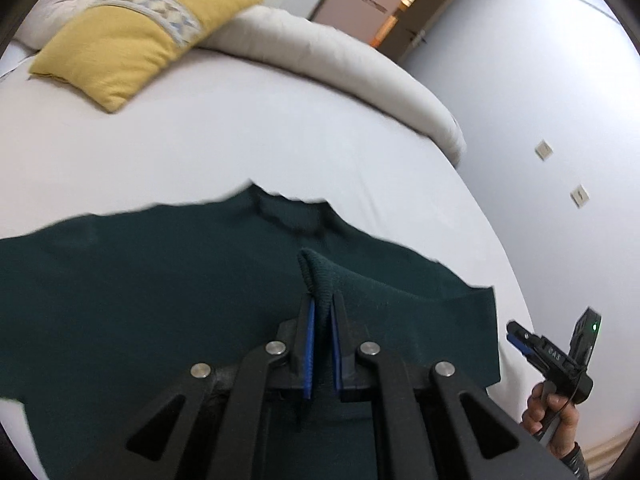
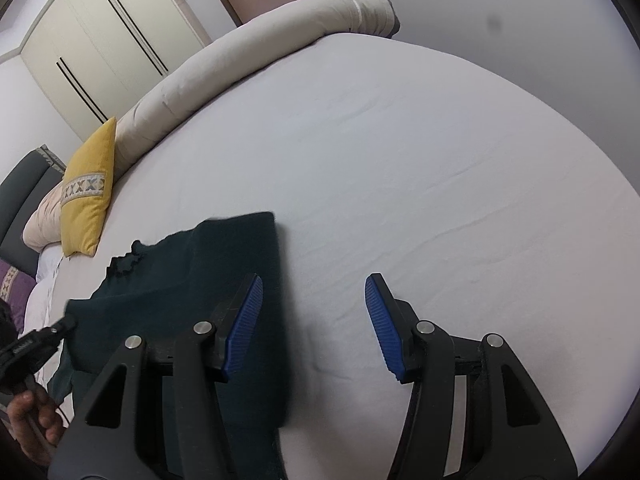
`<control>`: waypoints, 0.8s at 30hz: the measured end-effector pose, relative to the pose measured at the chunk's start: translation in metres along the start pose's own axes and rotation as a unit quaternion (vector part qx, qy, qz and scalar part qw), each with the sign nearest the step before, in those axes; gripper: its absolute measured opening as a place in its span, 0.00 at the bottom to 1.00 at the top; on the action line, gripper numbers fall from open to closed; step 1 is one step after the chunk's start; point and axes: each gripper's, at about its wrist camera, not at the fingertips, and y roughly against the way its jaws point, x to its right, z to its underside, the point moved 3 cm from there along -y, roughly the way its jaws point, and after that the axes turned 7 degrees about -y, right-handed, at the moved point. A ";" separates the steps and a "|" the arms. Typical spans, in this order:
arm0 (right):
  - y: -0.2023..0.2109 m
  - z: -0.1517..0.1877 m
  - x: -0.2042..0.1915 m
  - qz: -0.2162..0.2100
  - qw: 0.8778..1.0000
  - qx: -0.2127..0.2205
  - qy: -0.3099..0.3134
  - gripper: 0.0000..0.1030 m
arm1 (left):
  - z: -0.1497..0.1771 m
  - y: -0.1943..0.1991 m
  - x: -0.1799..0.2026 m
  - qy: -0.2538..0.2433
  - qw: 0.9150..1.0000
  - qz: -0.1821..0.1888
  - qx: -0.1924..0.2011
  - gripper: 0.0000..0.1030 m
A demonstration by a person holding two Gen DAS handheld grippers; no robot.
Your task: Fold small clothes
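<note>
A dark green knitted garment point(image 1: 160, 280) lies spread on the white bed sheet point(image 1: 240, 140). My left gripper point(image 1: 322, 300) is shut on a raised ribbed fold of it, which sticks up between the blue pads. In the right wrist view the garment point(image 2: 224, 248) lies at the lower left, its straight edge running under my left finger. My right gripper point(image 2: 314, 284) is open above the sheet point(image 2: 440, 160), nothing between its pads. The right gripper point(image 1: 520, 334) shows at the left view's right edge, held by a hand. The left gripper's tip point(image 2: 66, 324) touches the garment's left side.
A yellow cushion point(image 1: 132, 36) and a long rolled beige duvet point(image 1: 340, 60) lie along the far side of the bed. A wardrobe point(image 2: 100, 40) stands behind. A grey headboard point(image 2: 20, 196) and a purple cushion point(image 2: 12, 284) are at the left. The wall point(image 1: 540, 100) bounds the bed's right.
</note>
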 end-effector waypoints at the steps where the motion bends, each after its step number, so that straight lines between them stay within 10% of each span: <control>1: -0.001 -0.002 -0.001 0.000 1.000 0.000 -0.002 0.50 | 0.000 -0.002 -0.007 0.008 1.000 -0.003 0.002 0.07; 14: -0.055 -0.023 -0.047 0.010 0.998 -0.046 0.034 0.47 | 0.032 -0.052 -0.036 0.075 0.997 -0.012 -0.029 0.08; 19: -0.086 -0.022 -0.056 0.043 0.994 -0.077 0.069 0.07 | 0.036 -0.051 -0.043 0.082 0.996 -0.003 -0.029 0.08; 24: -0.079 -0.030 -0.074 0.056 0.990 -0.072 0.104 0.04 | 0.033 -0.042 -0.039 0.076 0.997 -0.004 -0.018 0.08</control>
